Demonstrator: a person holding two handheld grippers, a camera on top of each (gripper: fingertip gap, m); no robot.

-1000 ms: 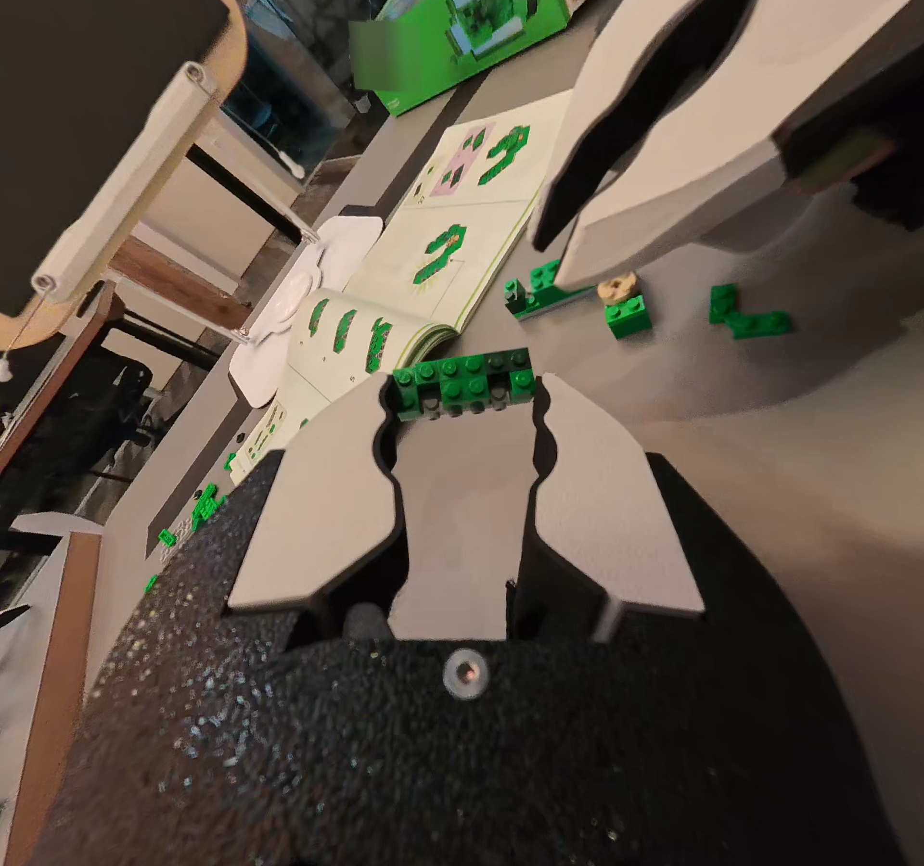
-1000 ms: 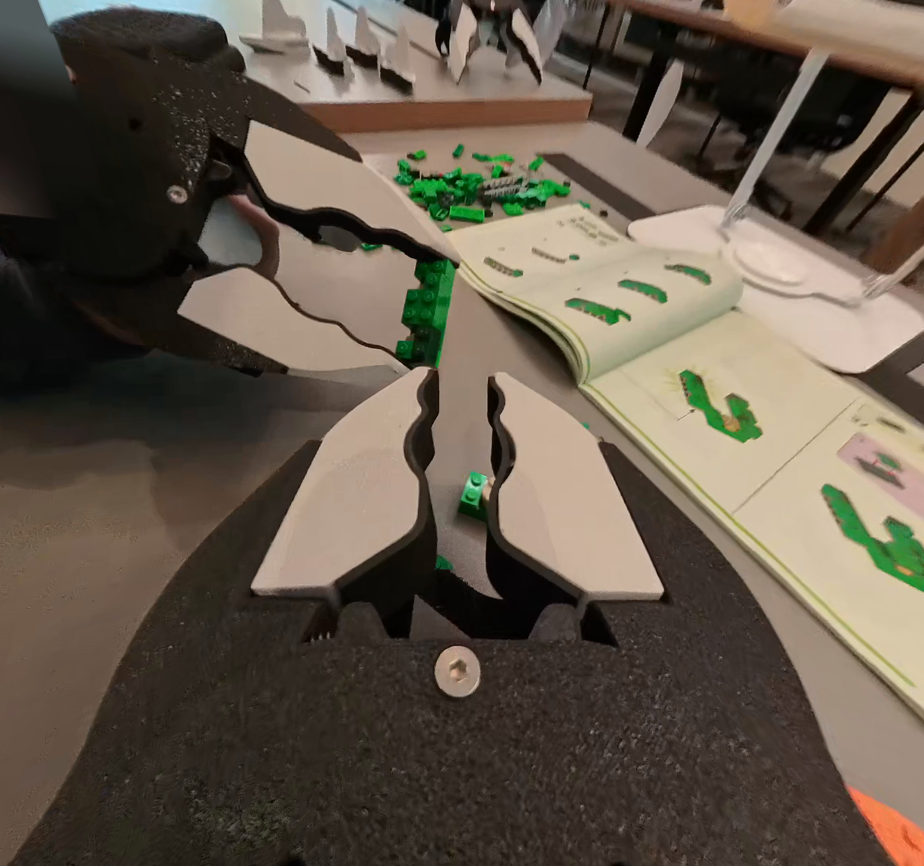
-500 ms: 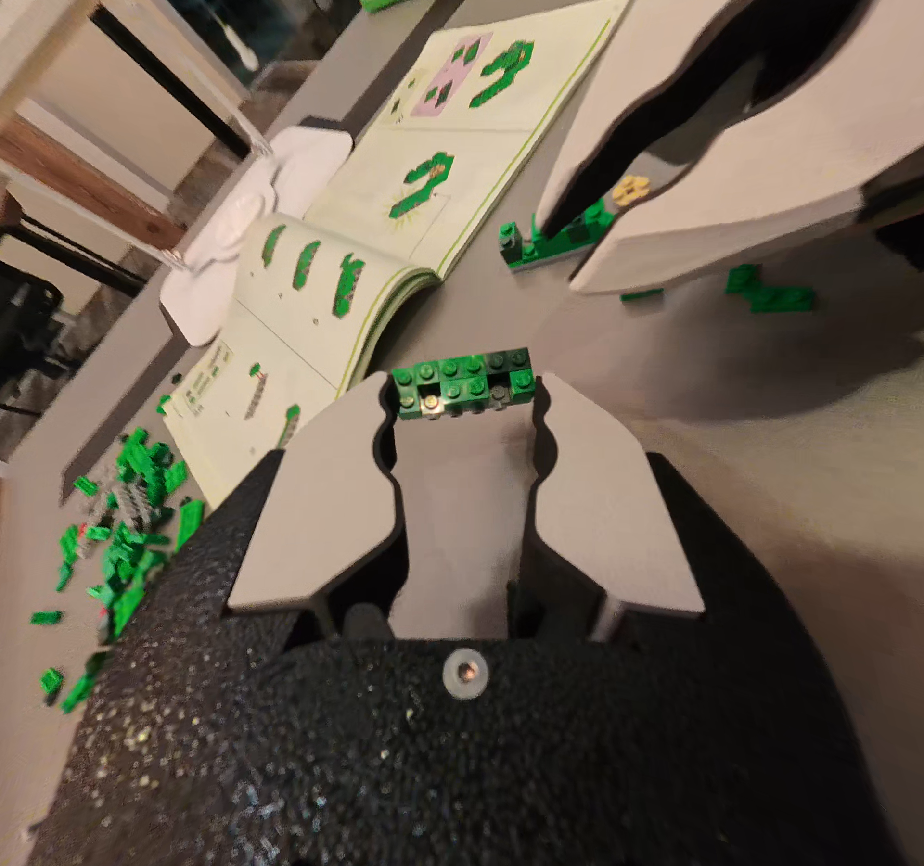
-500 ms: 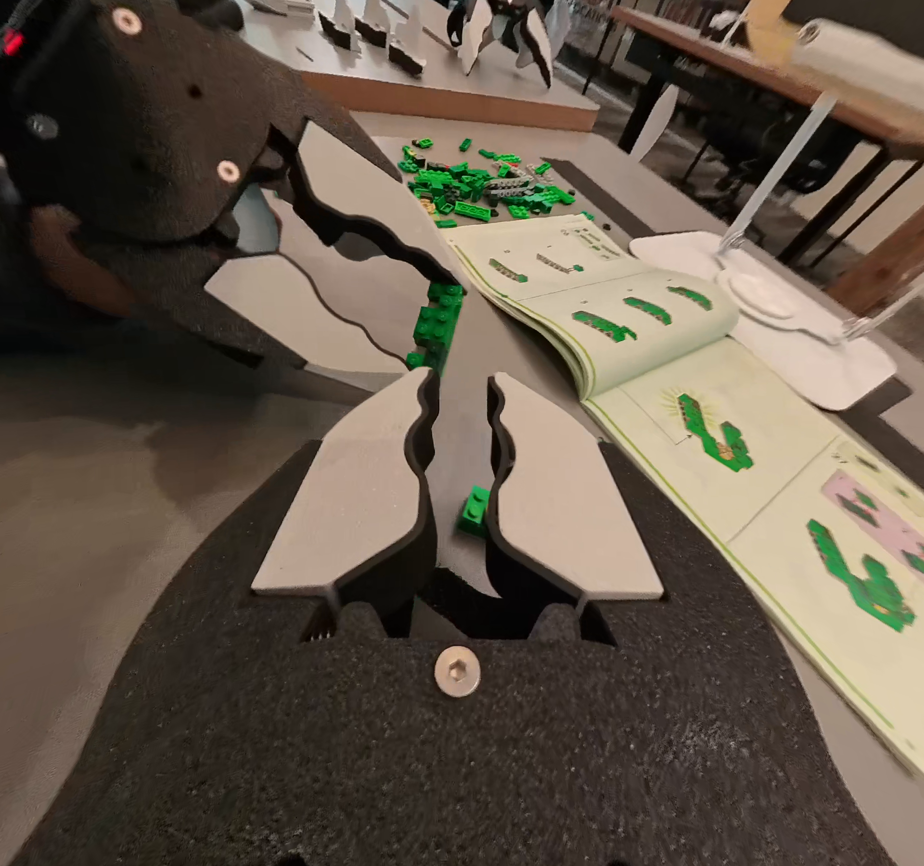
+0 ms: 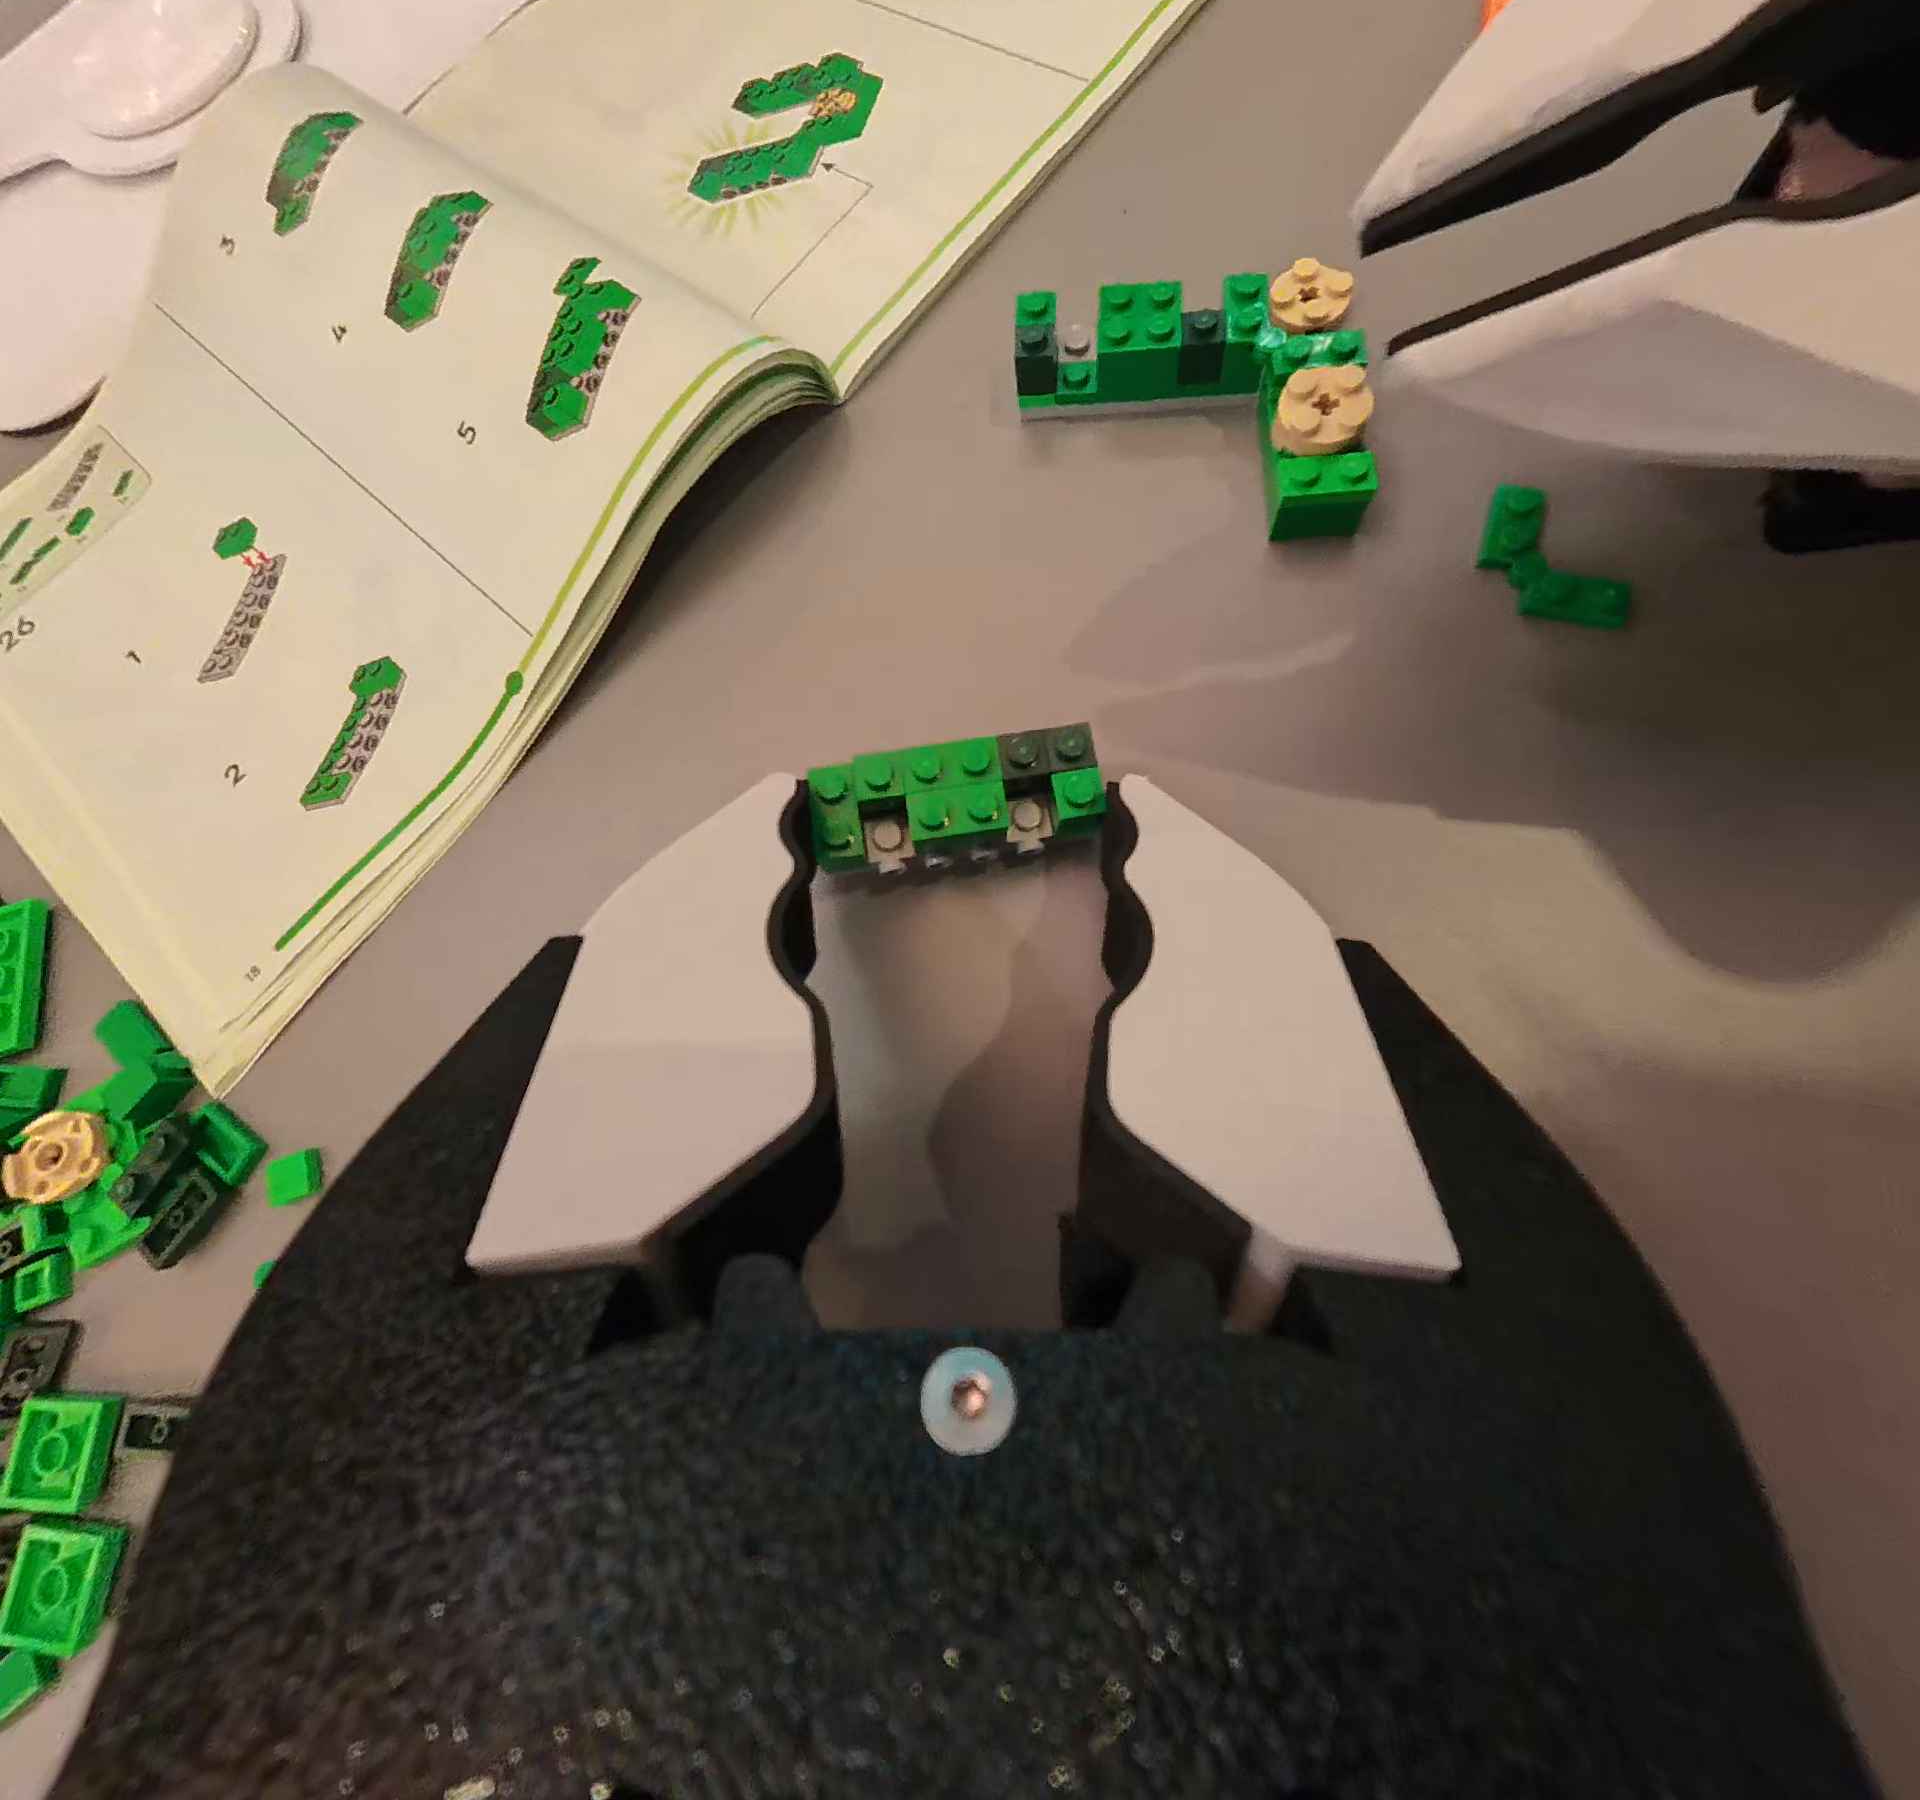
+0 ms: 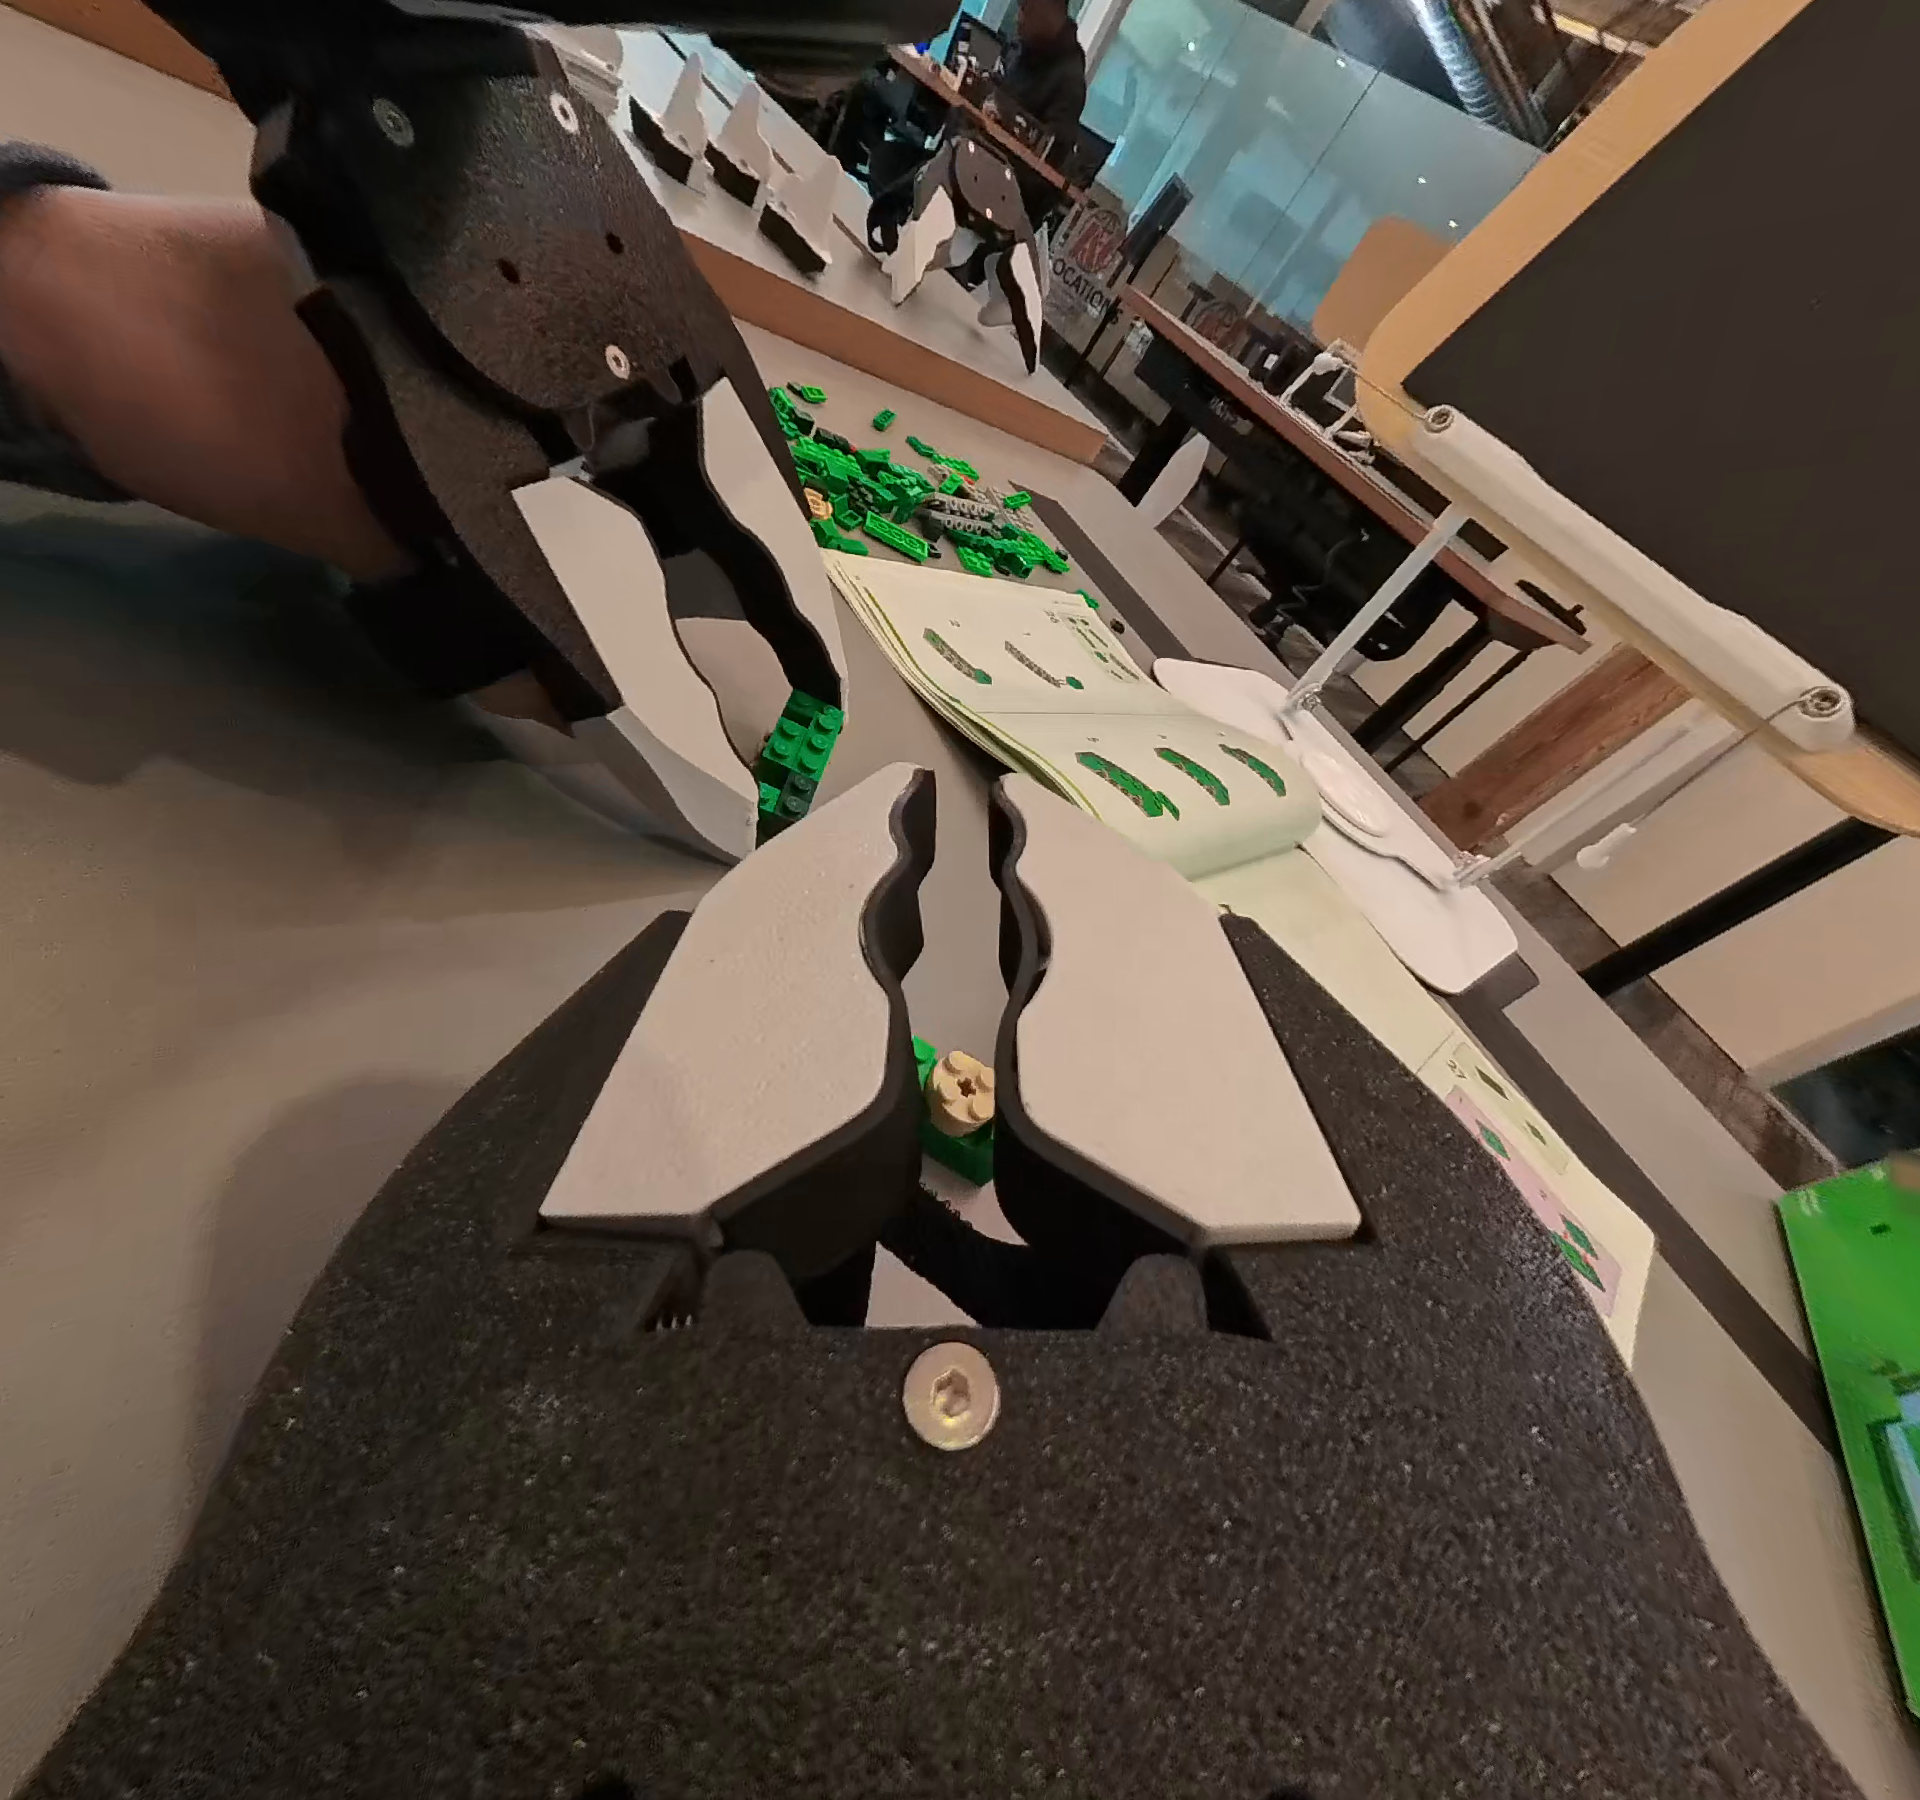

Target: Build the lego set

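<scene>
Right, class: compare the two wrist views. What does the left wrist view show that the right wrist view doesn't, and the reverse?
Only the left wrist view shows the L-shaped green assembly whole, with two tan round pieces, and the small green corner piece.

Only the right wrist view shows the lamp arm and a spare tool on the far table.

Both show the open instruction booklet, the loose brick pile and the green brick strip clamped in the left tool.

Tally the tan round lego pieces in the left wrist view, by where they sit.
On the L-shaped green assembly lying on the table: 2
In the loose brick pile at the left edge: 1
Total: 3
</scene>
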